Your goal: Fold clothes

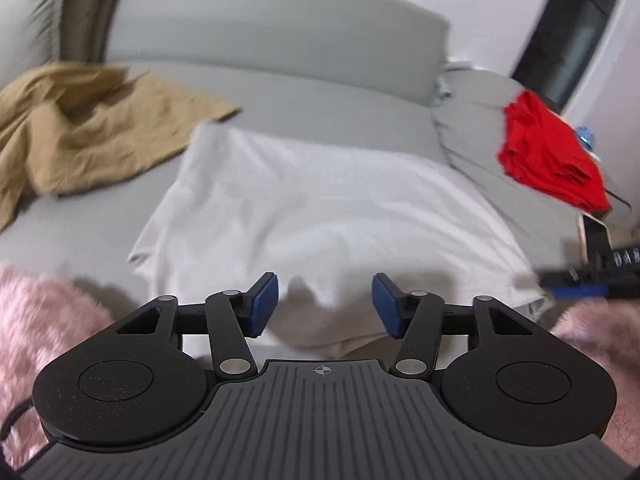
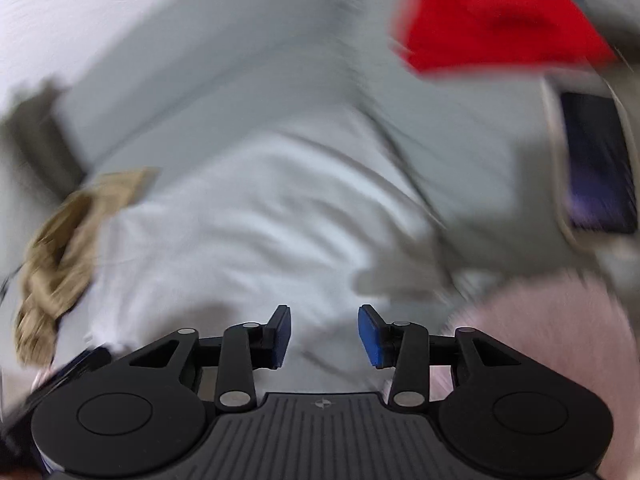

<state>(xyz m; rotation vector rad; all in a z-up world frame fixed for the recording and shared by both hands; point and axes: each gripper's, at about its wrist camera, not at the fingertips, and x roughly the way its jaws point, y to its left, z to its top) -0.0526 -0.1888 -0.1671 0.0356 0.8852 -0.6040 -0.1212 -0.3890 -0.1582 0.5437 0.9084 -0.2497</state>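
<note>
Both grippers, left (image 1: pixel 325 306) and right (image 2: pixel 324 336), stand partly open and empty above the folded white cotton garment (image 1: pixel 320 208).

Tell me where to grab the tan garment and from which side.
Probably the tan garment's pointed corner toward the sofa's middle, coming from the white garment's side. That corner lies flat and free; the rest is bunched in loose folds, where jaws would likely catch several layers.

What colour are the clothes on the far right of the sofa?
Bright red, plain with no pattern; the left wrist view shows it best.
</note>
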